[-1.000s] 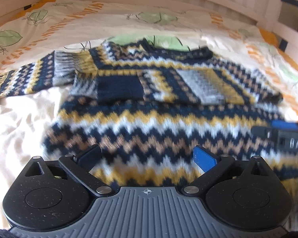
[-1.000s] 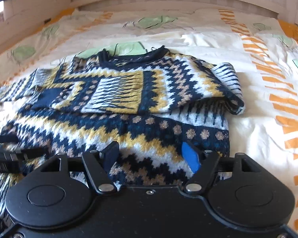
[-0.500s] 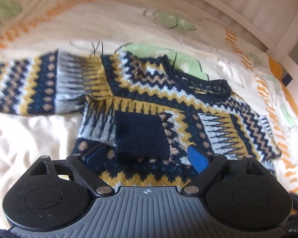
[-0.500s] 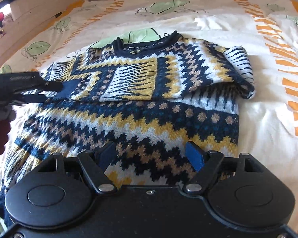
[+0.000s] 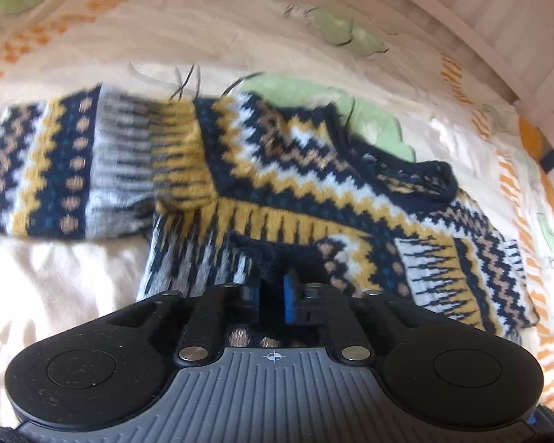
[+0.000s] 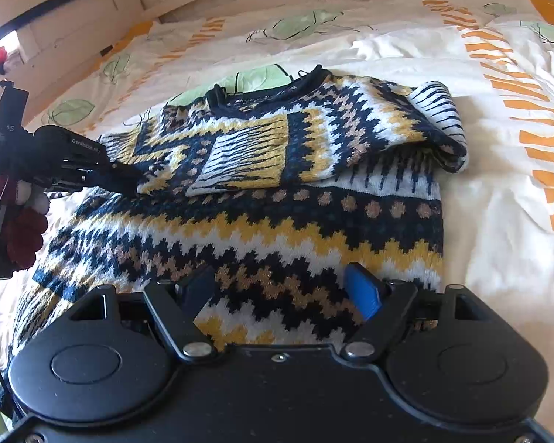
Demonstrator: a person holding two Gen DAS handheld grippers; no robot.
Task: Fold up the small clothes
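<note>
Left wrist view, left gripper (image 5: 273, 295) jaws now clamped on sweater cuff (image 5: 273, 254)

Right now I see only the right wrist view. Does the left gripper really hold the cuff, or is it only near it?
Observer: It holds it. In the left wrist view the left gripper is shut, with the navy cuff pinched between its pads.
Operator: And the other sleeve? That gripper mostly hides it from me.
Observer: The other sleeve lies stretched out to the left on the sheet, not yet folded in.
</note>
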